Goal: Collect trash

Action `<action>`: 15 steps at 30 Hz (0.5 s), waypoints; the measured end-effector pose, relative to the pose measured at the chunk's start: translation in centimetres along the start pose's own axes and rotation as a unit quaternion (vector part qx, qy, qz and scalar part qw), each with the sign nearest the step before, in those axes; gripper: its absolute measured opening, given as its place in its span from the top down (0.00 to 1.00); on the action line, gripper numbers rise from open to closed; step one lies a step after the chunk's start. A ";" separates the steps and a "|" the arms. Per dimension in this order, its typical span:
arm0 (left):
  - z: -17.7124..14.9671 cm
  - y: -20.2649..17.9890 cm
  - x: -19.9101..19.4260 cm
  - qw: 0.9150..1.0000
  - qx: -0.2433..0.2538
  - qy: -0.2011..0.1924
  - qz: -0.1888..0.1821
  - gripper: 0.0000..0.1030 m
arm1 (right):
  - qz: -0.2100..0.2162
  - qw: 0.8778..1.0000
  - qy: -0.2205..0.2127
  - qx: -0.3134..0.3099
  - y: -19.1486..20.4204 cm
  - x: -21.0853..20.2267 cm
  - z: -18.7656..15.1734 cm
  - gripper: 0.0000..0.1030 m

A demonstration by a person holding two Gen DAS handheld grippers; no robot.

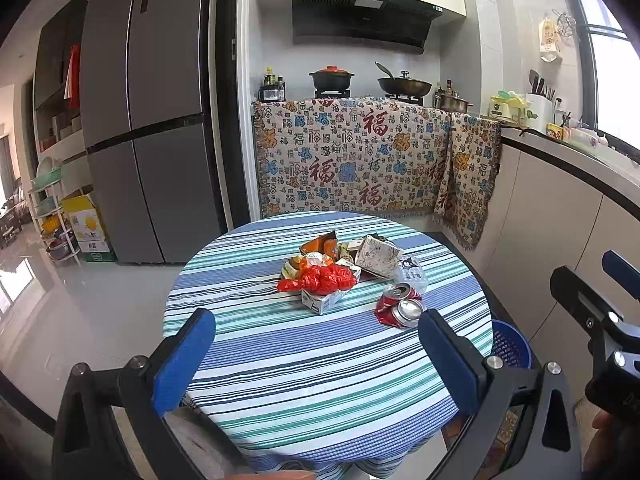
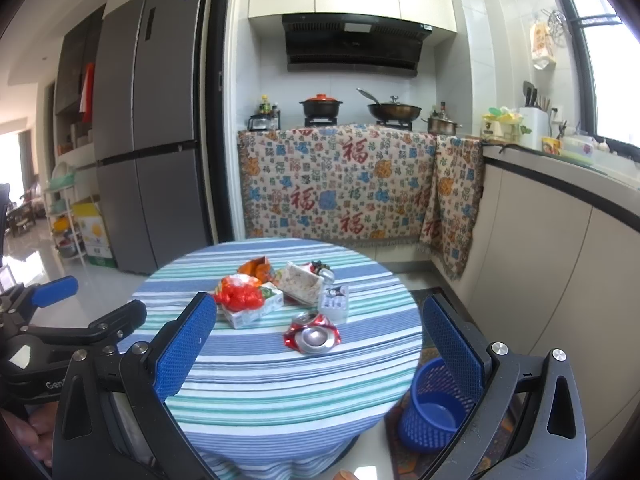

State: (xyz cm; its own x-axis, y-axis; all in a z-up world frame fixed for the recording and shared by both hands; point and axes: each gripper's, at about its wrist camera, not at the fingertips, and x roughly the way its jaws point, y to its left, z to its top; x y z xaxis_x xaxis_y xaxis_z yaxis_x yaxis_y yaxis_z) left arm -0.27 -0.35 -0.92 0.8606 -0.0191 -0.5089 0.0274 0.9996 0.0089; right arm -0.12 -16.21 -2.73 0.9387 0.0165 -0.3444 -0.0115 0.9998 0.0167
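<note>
A pile of trash sits mid-table on the striped round table (image 1: pixel 280 380) (image 2: pixel 280 392): a red plastic bag (image 1: pixel 324 279) (image 2: pixel 240 298) on a small white carton (image 1: pixel 326 302) (image 2: pixel 250 312), an orange wrapper (image 1: pixel 320 245) (image 2: pixel 258 267), a patterned paper box (image 1: pixel 378 256) (image 2: pixel 298 282), a clear wrapper (image 1: pixel 412 274) (image 2: pixel 334 302) and a crushed red can (image 1: pixel 400 306) (image 2: pixel 314 336). A blue mesh bin (image 2: pixel 434 408) (image 1: pixel 510 344) stands on the floor right of the table. My left gripper (image 1: pixel 316 360) is open and empty before the pile. My right gripper (image 2: pixel 320 360) is open and empty, near the can.
A grey fridge (image 1: pixel 148 120) stands at the back left, with a rack and a yellow box (image 1: pixel 86 226) beside it. A cloth-draped stove counter (image 1: pixel 360 160) with pots is behind the table. White cabinets (image 2: pixel 540 280) run along the right.
</note>
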 end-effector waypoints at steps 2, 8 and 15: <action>-0.1 -0.1 0.1 1.000 0.001 0.001 0.000 0.00 | 0.000 1.000 0.000 0.000 0.0 0.0 0.0 0.00; -0.1 0.0 0.4 1.000 0.000 0.005 -0.002 0.00 | 0.000 1.000 0.001 0.000 0.0 0.1 0.0 0.00; 0.0 1.0 1.7 1.000 -0.013 0.017 -0.006 0.00 | -0.001 1.000 0.009 0.000 -0.1 0.8 -0.4 0.00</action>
State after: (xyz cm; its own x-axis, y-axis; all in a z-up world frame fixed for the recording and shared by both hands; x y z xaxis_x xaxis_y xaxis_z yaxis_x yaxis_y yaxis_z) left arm 1.26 0.58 -1.75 0.8420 -0.0303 -0.5386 0.0231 0.9995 -0.0200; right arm 0.53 -16.32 -3.43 0.9322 0.0155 -0.3617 -0.0106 0.9998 0.0156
